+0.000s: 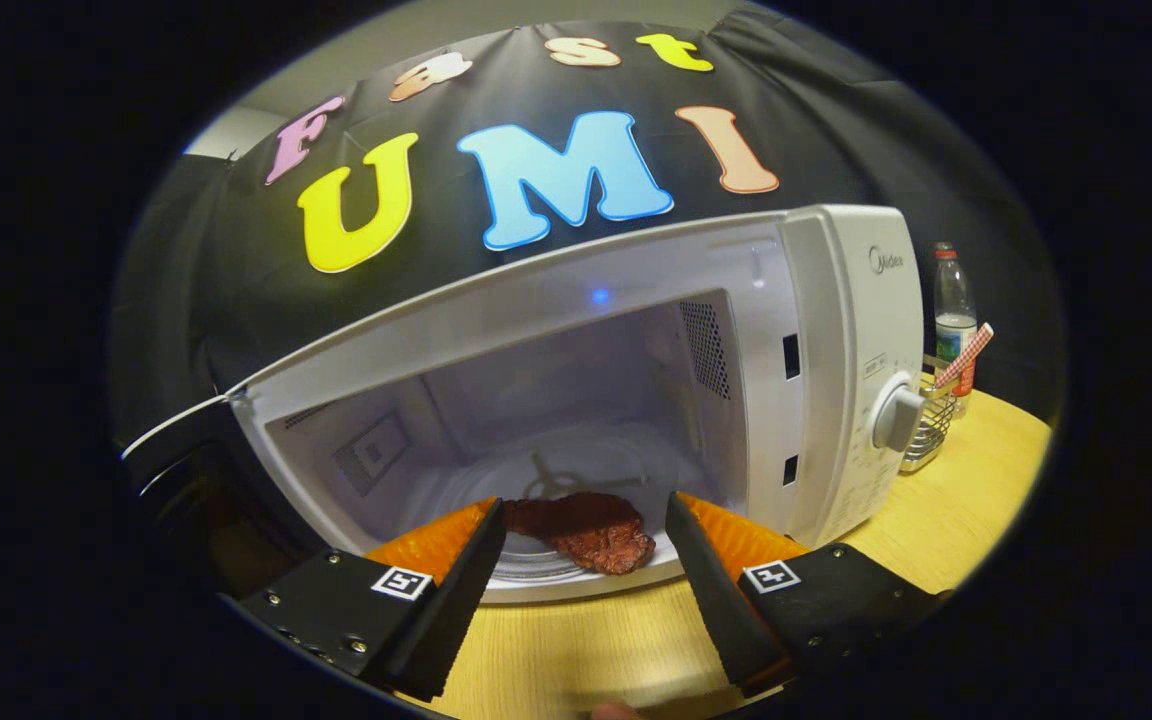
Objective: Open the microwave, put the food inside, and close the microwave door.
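**Steak at the lip of the open microwave, jaws spread wide**

The gripper (586, 545) sits at the bottom centre of the frame with its jaws wide apart and holding nothing. Between them, just ahead of the tips, a dark red-brown piece of food (591, 530) lies on the front part of the glass turntable (536, 565), near the cavity's front sill. The left tip comes up just beside the food's left end; whether it touches cannot be told. The right tip stands clear of the food, with a gap of turntable between them.

The microwave (841, 330) fills the middle of the frame, its cavity open toward the gripper. Behind the food the cavity floor is free back to the rear wall, and there is open height above it up to the ceiling. The door (171, 450) hangs open at centre left, its edge seen end-on. The control panel with its dial (896, 418) forms the right edge.

The pale wooden worktop (586, 650) runs bare beneath the jaws. At right of the frame, beside the panel, stand a wire basket (931, 435) and a plastic bottle (954, 310).
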The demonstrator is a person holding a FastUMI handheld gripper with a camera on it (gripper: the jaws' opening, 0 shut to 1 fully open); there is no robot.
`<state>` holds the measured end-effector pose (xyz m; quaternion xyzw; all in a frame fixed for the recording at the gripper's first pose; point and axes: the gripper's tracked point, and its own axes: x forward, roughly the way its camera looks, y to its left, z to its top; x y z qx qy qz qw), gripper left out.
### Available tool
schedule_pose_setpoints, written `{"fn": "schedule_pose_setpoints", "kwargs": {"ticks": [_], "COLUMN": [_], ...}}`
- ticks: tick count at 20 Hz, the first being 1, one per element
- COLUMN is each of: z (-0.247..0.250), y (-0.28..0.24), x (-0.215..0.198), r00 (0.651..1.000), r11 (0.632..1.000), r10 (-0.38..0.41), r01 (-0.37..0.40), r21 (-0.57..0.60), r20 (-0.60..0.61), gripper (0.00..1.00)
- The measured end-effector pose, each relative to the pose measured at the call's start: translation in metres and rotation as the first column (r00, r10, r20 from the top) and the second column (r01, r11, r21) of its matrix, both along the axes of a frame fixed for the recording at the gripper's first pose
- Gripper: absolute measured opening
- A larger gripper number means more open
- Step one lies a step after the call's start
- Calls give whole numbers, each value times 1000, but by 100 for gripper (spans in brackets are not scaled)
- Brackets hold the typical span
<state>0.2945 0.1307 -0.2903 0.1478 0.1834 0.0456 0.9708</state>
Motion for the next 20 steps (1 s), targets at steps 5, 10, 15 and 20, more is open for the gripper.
{"fn": "schedule_pose_setpoints", "kwargs": {"ticks": [5, 10, 15, 20], "z": [48, 94, 133, 173], "y": [6, 13, 27, 65], "x": [-54, -108, -160, -207], "r00": [997, 990, 977, 950], "r11": [999, 996, 989, 973], "r10": [46, 87, 143, 229], "r01": [-44, -83, -135, -219], "r21": [-28, -45, -64, -66], "r20": [58, 112, 155, 212], "gripper": [97, 97, 97, 97]}}
